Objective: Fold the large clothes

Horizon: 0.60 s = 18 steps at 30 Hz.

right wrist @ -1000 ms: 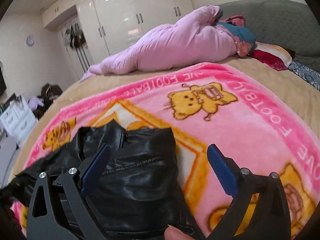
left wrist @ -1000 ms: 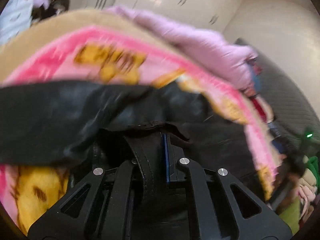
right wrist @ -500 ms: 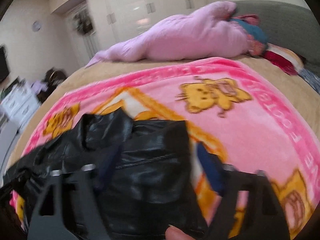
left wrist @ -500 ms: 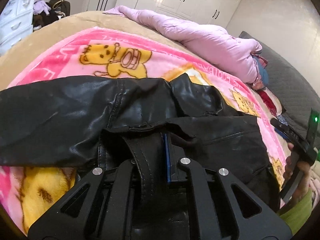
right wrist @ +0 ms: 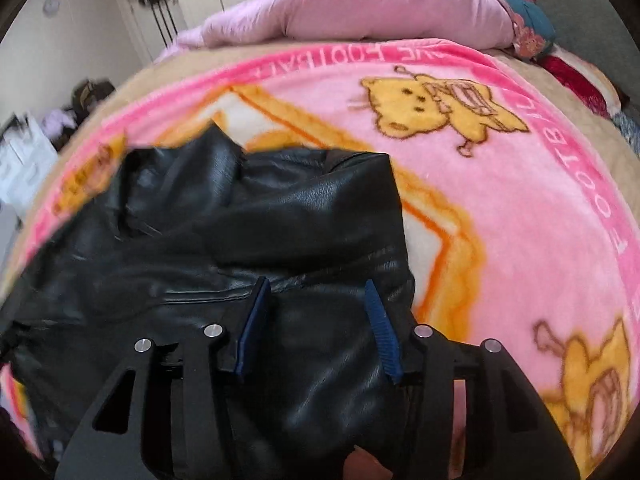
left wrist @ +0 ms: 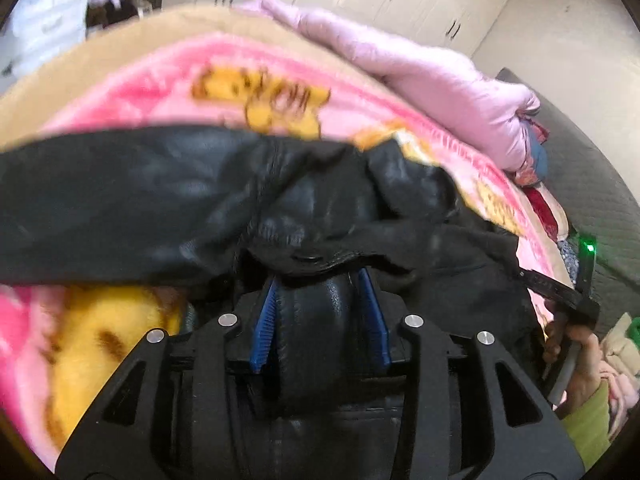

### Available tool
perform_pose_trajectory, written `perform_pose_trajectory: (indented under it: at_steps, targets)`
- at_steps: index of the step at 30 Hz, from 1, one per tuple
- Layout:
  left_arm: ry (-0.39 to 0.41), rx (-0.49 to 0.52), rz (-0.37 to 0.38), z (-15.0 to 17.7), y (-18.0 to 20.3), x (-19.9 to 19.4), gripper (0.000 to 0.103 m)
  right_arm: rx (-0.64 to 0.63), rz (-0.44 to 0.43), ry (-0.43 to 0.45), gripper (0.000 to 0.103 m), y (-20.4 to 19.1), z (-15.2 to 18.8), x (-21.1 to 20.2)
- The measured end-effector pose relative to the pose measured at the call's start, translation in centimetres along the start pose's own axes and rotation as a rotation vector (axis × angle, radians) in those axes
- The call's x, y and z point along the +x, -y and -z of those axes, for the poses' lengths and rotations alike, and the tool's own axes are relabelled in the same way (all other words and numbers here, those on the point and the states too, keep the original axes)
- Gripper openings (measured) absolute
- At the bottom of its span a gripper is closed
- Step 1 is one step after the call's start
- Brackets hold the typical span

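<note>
While both hands work the fold, each view catches its own side of the garment.
Garment: black leather jacket [left wrist: 160, 200] lies crumpled on the pink bear-print blanket [left wrist: 132, 96] spread over the bed, near the person's edge.
Left gripper [left wrist: 320, 312]: its jaws have just been opening; a thick rolled band of leather sits between the blue pads [left wrist: 264, 328], which look to be letting go rather than clamping.
Right gripper [right wrist: 316, 320]: its jaws have just been closing, poised over the jacket's right-hand part; the pads stand apart and do not yet look to press on leather, so it reads as open.
Step in hand, as judged: a regrasp, left releasing, right taking hold.
Doing it well: pinch the stiff leather at an edge or seam rather than a bulging panel, and keep the layers flat.
Left view only: the person's right hand [left wrist: 576, 356] with its green sleeve, plus the grey headboard [left wrist: 592, 184].
Right view only: the jacket's straight right edge and bare blanket beyond it.
Both views: pink duvet [right wrist: 360, 4] heaped at the far side.
</note>
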<state>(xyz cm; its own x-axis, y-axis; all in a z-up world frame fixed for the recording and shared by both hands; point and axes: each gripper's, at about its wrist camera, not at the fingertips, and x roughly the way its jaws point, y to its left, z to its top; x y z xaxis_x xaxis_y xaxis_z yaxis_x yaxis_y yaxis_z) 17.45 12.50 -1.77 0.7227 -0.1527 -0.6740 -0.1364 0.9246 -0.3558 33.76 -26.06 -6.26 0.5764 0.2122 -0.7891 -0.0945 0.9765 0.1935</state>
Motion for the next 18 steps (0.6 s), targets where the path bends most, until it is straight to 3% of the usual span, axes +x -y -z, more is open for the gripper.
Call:
perform_pose_trajectory:
  at_steps: [2,5,7,11,15,18]
  targets:
    - [0.07,0.041,-0.028,-0.6,0.9,-2.2,0.033,0.011,-0.061,0.025,0.049,-0.3,0.2,-1.7]
    - [0.092,0.051,-0.006,-1.0,1.8,-3.1,0.035,-0.023,-0.103,0.065,0.052,-1.7,1.0,-4.0]
    - [0.061,0.045,0.036,-0.8,2.3,-2.4,0.036,-0.052,-0.127,0.069,0.052,-2.5,1.9,-4.8]
    - [-0.016,0.066,0.026,0.7,3.4,0.3,0.039,-0.128,-0.151,0.059,0.053,-4.6,3.6,-5.8]
    - [-0.091,0.11,-0.046,2.3,3.6,3.0,0.052,-0.168,-0.163,0.059,0.061,-6.1,4.3,-6.2]
    - [-0.131,0.125,-0.068,3.3,3.2,4.3,0.052,-0.175,-0.135,0.036,0.064,-6.4,4.7,-5.5]
